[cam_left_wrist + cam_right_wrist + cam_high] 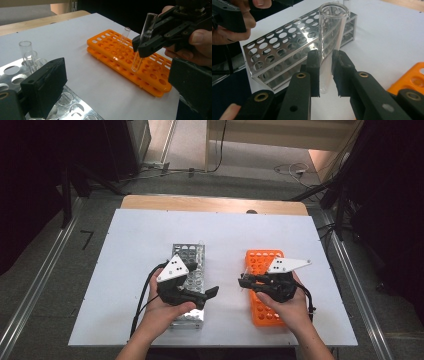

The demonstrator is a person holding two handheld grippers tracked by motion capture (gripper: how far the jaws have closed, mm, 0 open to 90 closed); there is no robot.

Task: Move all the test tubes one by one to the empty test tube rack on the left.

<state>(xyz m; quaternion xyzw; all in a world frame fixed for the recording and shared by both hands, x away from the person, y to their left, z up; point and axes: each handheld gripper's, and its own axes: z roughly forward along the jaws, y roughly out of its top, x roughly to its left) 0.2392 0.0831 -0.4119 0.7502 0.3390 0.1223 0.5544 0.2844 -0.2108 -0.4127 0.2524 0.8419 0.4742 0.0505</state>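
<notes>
My right gripper [325, 72] is shut on a clear glass test tube [329, 45], held upright by its middle. In the left gripper view that tube [146, 30] hangs with its round end just over a hole near the middle of the orange rack [150, 72], and the right gripper [140, 45] clamps it. A second tube [125, 35] stands in the orange rack farther back. My left gripper [117, 87] is open with nothing between its jaws. From above, the left gripper [212, 292] sits over the silver metal rack [192, 257], and the right gripper [243, 281] at the orange rack [260, 260].
A few empty glass tubes [27, 51] stand in the metal rack [284, 42]. Both racks lie side by side on a white sheet [150, 230] covering the table, with bare sheet between and behind them. A wooden table edge [210, 202] runs along the back.
</notes>
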